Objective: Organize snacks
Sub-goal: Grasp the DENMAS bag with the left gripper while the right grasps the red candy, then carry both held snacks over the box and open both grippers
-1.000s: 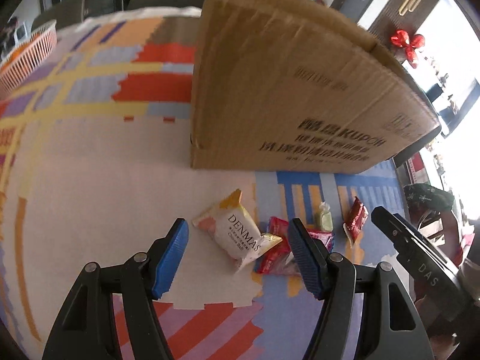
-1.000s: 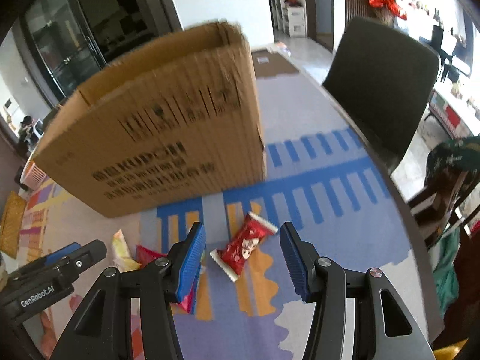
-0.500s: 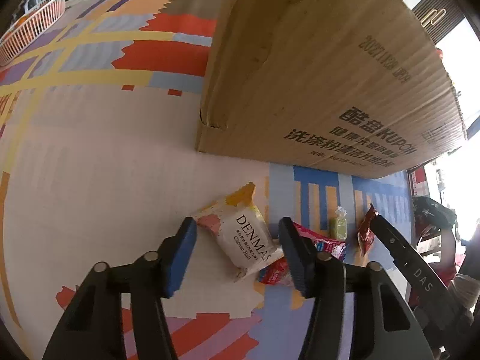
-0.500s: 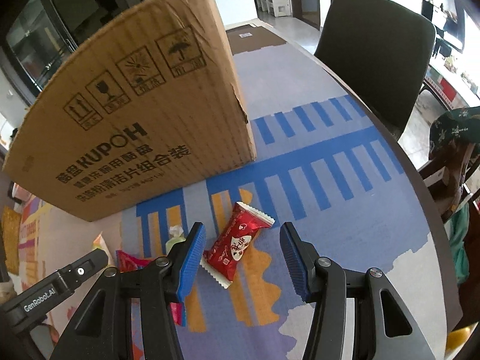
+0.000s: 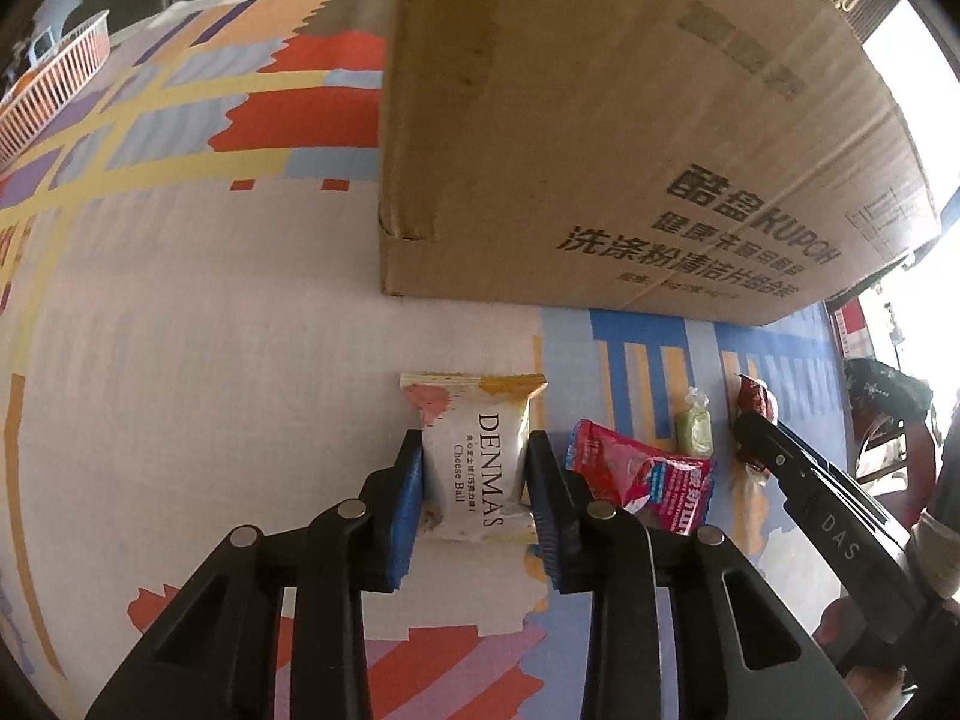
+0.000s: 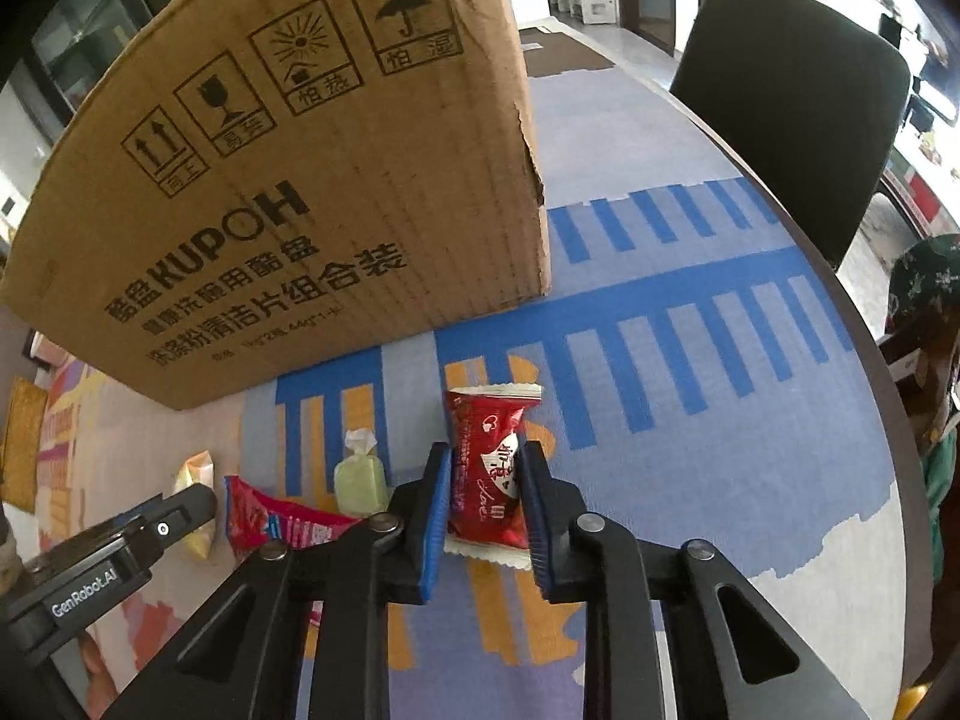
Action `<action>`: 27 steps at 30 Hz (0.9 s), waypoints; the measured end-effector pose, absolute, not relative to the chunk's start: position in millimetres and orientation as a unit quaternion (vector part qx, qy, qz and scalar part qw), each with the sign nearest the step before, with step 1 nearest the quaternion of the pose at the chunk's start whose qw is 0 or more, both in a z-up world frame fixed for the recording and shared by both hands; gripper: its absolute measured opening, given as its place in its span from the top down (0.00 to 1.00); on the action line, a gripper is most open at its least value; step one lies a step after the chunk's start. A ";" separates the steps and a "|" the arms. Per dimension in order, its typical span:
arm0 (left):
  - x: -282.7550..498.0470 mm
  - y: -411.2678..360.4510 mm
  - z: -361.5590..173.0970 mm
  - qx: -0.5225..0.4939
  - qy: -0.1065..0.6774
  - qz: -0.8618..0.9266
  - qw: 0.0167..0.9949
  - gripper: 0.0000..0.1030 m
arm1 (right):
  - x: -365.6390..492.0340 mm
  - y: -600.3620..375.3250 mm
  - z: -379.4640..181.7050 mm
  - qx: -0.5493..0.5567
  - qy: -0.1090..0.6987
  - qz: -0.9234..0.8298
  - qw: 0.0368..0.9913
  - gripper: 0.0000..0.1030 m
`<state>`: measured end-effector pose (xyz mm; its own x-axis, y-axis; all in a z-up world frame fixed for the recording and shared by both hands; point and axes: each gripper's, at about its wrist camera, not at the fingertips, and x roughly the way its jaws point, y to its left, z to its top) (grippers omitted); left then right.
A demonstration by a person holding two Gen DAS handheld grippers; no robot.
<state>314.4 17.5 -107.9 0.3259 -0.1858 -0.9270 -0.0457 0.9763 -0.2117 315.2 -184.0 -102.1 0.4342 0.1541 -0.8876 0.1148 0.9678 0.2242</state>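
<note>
Before the one cardboard box (image 5: 600, 120) lie four snacks; your left gripper (image 5: 475, 480) clamps the Denmas packet (image 5: 474, 468), your right gripper (image 6: 483, 492) the red packet (image 6: 489, 468).

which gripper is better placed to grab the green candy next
Neither is free: left gripper clamps the Denmas pack, right gripper the red pack. Once emptied, right: green candy lies just beside it.
</note>
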 end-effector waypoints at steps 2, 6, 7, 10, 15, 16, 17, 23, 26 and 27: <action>313.5 11.6 -106.9 -0.093 0.576 -0.044 0.811 0.68 | 313.1 -183.5 -102.9 0.126 0.531 0.016 0.838 0.77; 310.9 2.0 -103.8 -0.080 0.568 -0.045 0.818 0.68 | 299.9 -184.4 -98.1 0.125 0.524 0.022 0.842 0.77; 309.7 0.8 -102.6 -0.076 0.566 -0.045 0.819 0.68 | 298.2 -185.9 -96.4 0.123 0.522 0.023 0.843 0.77; 304.3 -1.2 -93.3 -0.065 0.554 -0.047 0.828 0.68 | 287.6 -186.4 -87.0 0.118 0.514 0.026 0.850 0.77; 293.7 -5.7 -75.7 -0.049 0.531 -0.053 0.844 0.68 | 271.0 -184.3 -72.0 0.115 0.499 0.040 0.858 0.77; 291.7 -6.9 -73.7 -0.049 0.527 -0.055 0.846 0.68 | 267.3 -184.0 -68.6 0.113 0.496 0.044 0.860 0.77; 289.2 -7.8 -70.9 -0.049 0.524 -0.058 0.848 0.68 | 263.8 -184.6 -65.7 0.113 0.493 0.047 0.861 0.77; 273.0 -6.5 -45.9 -0.050 0.500 -0.072 0.862 0.68 | 240.0 -186.4 -39.7 0.106 0.468 0.069 0.875 0.77; 267.1 -8.4 -29.0 -0.049 0.482 -0.078 0.871 0.68 | 237.6 -184.8 -18.8 0.102 0.454 0.077 0.882 0.77; 266.2 -8.7 -25.2 -0.048 0.478 -0.079 0.874 0.68 | 239.8 -180.1 -13.1 0.101 0.449 0.079 0.884 0.77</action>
